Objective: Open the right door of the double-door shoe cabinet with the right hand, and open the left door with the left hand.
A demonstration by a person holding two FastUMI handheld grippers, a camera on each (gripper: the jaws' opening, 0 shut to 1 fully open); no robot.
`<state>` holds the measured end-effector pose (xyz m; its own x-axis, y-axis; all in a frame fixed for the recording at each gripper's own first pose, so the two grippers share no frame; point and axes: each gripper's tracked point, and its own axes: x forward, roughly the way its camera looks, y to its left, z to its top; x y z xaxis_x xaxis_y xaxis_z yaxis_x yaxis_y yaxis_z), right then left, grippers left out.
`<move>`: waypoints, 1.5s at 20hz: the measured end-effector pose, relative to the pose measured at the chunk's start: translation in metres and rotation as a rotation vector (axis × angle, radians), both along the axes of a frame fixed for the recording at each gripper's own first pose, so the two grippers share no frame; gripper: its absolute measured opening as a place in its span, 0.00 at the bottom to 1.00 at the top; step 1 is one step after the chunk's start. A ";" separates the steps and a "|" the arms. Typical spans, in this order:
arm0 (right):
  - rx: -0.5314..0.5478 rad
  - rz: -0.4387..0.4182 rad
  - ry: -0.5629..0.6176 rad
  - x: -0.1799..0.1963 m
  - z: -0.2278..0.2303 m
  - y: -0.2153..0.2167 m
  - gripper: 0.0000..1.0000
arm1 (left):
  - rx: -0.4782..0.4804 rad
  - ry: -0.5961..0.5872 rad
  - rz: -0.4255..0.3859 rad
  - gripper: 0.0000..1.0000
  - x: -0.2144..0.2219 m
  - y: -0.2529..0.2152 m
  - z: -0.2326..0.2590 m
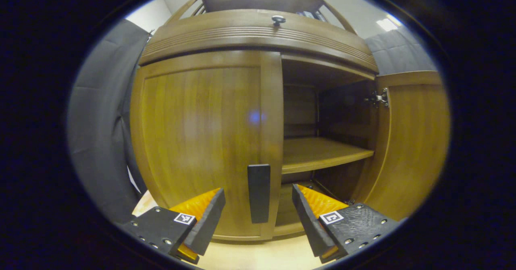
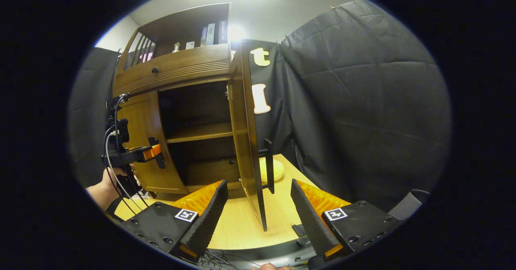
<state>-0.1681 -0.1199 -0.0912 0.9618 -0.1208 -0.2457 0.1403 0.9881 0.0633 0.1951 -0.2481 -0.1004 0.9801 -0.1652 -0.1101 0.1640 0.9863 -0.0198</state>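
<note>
The wooden shoe cabinet [image 1: 258,32] stands close in the left gripper view. Its left door [image 1: 201,141] is closed, with a dark vertical handle [image 1: 259,193] at its inner edge. My left gripper [image 1: 258,217] is open, its fingers on either side of that handle and slightly short of it. The right door [image 1: 411,149] is swung wide open, baring a shelf [image 1: 318,153]. In the right gripper view the open right door [image 2: 248,141] stands edge-on with its handle [image 2: 269,165] ahead; my right gripper [image 2: 256,217] is open and holds nothing. The left gripper [image 2: 157,153] is at the left door [image 2: 141,141].
The cabinet sits on a light wooden tabletop [image 2: 278,209]. Black cloth walls [image 2: 363,113] close in to the right and left. Books [image 2: 211,34] stand on the cabinet's upper shelf. A pale round object [image 2: 272,169] lies behind the open door. A hand [image 2: 107,185] holds the left gripper.
</note>
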 end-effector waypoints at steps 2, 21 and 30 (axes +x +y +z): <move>-0.012 -0.020 0.006 -0.004 0.001 0.001 0.93 | -0.015 0.001 0.008 0.94 0.010 0.003 -0.004; -0.037 -0.039 -0.008 -0.008 0.003 0.036 0.93 | -0.049 -0.011 -0.025 0.17 0.029 -0.008 -0.018; -0.010 -0.037 -0.005 -0.019 -0.006 0.041 0.93 | -0.056 -0.031 -0.081 0.17 -0.001 -0.002 -0.017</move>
<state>-0.1874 -0.0789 -0.0976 0.9578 -0.1586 -0.2396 0.1762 0.9829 0.0539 0.1944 -0.2496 -0.1172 0.9662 -0.2486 -0.0683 0.2441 0.9674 -0.0682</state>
